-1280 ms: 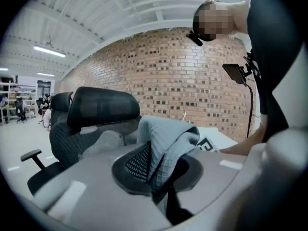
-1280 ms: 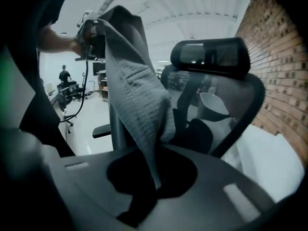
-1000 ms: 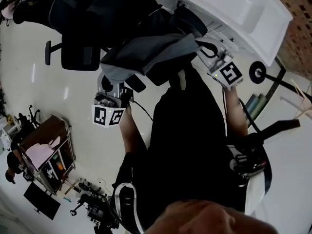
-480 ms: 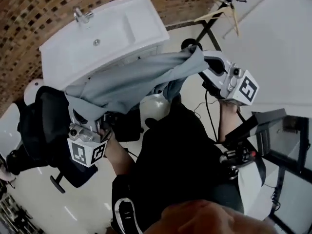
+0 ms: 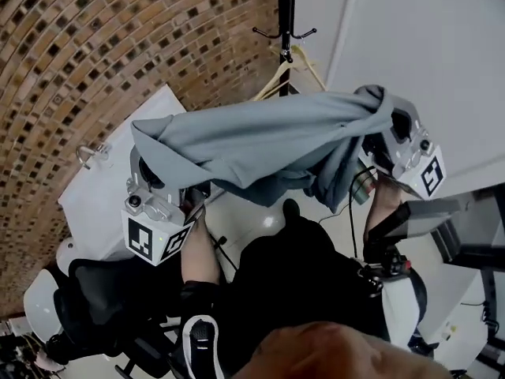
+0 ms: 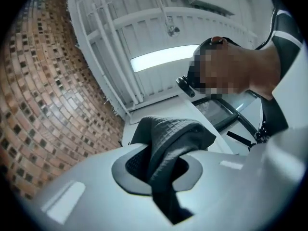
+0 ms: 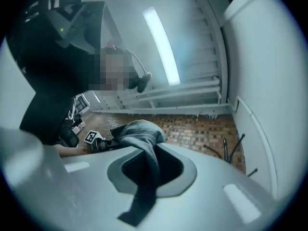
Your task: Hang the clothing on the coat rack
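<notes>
Brick wall [image 5: 71,69] is filling the background | coat rack [image 5: 289,6] is swinging into view ahead, replacing the sink | grey garment [image 5: 260,144] is hanging stretched between left gripper [image 6: 163,165] and right gripper [image 7: 144,170], each pinching one end | carrying is ending; hooking is coming next

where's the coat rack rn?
Head view, top centre: the black coat rack stands where the brick wall meets the white wall, just beyond the grey garment, with a wooden hanger on it.
</notes>
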Available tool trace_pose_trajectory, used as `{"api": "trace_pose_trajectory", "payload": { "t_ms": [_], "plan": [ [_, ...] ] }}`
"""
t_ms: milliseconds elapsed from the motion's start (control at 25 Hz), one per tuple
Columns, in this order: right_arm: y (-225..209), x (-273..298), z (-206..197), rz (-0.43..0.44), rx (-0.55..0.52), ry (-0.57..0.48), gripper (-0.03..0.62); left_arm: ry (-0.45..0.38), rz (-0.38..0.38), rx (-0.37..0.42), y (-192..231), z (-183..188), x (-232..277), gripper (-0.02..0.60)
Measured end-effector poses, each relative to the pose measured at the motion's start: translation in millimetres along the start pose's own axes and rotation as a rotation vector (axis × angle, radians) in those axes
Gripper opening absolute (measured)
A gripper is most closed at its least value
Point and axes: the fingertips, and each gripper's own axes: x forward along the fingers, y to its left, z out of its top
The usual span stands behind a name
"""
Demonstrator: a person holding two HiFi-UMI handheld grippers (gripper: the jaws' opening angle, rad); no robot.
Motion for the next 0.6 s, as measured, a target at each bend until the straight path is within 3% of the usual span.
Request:
{"api": "trace_pose_trajectory", "payload": {
  "t_ms": [120, 200, 280, 360, 440, 480, 600],
  "plan": [
    [-77.8, -11.5, -19.5, -0.027, 0.046, -0.020, 0.018, -0.139, -0.054, 0.114, -45.0, 7.7, 92.4, 0.029],
    [-133.3, -8.0, -66.8, -0.068, 0.152, 0.026, 0.018, -0.134, -0.092, 0.120, -25.4, -26.5, 192.4, 0.029],
    [-189.6, -1.1, -124.0, -0.115, 0.281, 0.088, 0.018, 0.087, -0.048, -0.031, 39.6, -128.3, 309.9, 0.029],
    [-242.0, 7.8, -181.0, -0.159, 0.408, 0.146, 0.017, 0.362, 0.015, -0.238, 110.2, -256.9, 369.8, 0.028],
    [-282.0, 20.1, -230.3, -0.187, 0.512, 0.184, 0.017, 0.495, -0.015, -0.367, 140.4, -350.4, 322.6, 0.026],
    [-293.3, 28.4, -249.7, -0.190, 0.546, 0.189, 0.017, 0.490, -0.072, -0.400, 137.9, -368.7, 288.3, 0.028],
    [-279.2, 62.3, -280.1, -0.144, 0.543, 0.165, 0.015, 0.332, -0.223, -0.478, 128.1, -354.3, 251.3, 0.031]
  ]
}}
